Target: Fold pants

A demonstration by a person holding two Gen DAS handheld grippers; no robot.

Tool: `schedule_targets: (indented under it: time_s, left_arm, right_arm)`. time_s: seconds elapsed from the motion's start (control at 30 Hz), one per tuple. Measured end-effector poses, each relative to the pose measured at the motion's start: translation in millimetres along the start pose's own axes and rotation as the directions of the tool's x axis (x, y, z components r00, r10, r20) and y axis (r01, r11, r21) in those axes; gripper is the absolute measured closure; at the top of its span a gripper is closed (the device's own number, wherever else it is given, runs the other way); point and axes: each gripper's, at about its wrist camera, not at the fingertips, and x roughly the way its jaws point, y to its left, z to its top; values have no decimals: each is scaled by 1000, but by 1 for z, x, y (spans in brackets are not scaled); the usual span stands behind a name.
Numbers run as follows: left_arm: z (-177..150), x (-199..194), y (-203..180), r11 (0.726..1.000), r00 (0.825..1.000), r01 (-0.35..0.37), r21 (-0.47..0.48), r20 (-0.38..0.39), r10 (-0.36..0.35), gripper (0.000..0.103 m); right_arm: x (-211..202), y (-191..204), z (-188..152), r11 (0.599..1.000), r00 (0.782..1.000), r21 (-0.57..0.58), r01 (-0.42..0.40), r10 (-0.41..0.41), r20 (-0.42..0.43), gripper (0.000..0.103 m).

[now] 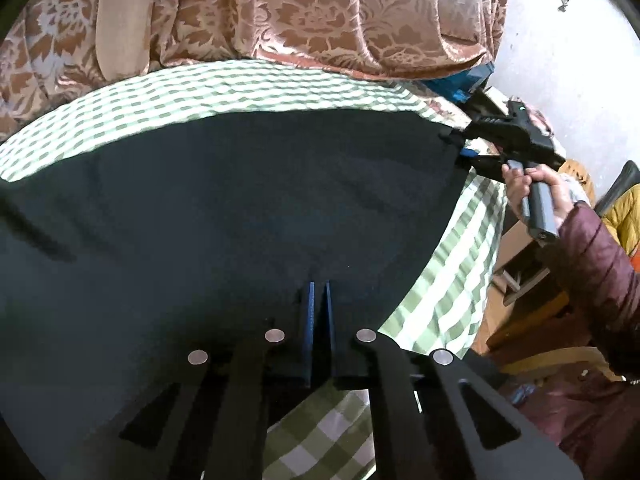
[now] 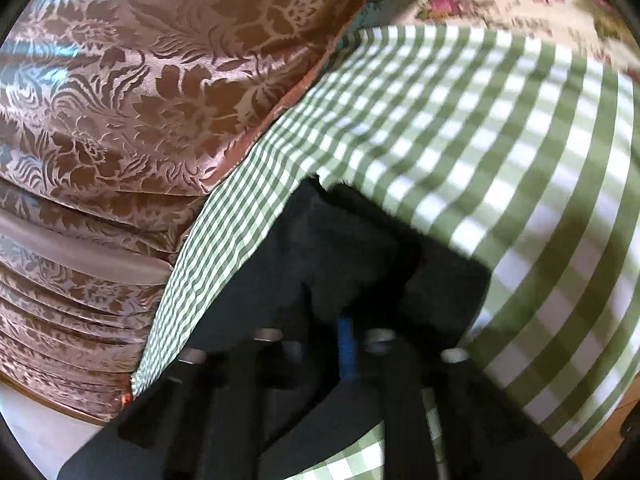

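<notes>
Progress: mid-fold, I judge; pants [image 1: 240, 208] already look doubled into a broad panel, at least one more fold left.
Left tongs [image 1: 319, 332]: I have them clamped on the near pants edge, blue pads nearly together.
Right tongs [image 2: 347, 354]: pinched on a pants corner; in the left view they [image 1: 460, 146] grip the far right corner.
Pants location: spread on the green checked sheet [image 1: 200, 88], in front of the brown floral quilt [image 1: 304, 12].
Pants look: dark, plain, mostly flat, few creases; right view blurred, bunched at the grip.
</notes>
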Motion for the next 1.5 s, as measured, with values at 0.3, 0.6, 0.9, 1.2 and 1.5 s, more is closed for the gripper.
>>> schedule_targets:
  time_s: [0.3,0.6,0.9,1.2,1.5]
  left_arm:
    - [2,-16,4,993,993,114,-40,32,-113,99]
    - [-7,5,13,987,990,135,-92,-20,-137,98]
    - [-8,-33,43,955,981,190,-229,72,-178,60]
    - [-18,-68,80,942,986,45,-333,167,12,60]
    - [-52,-59,76,951,989,-101,-292,79,129,60]
  right_arm:
    - [-18,-9,-3,999,999,-21,36,-35,5,97]
    - [-16,-33,-13,997,998,41,64,-64,-9,96]
    - [-55,-26,-11,962,958,54,268,-272,88,66]
    - [-32,79,-35,918,964,-296,264,-240,115,50]
    - [10,64,-95,844,956,-483,235,-290,-41,49]
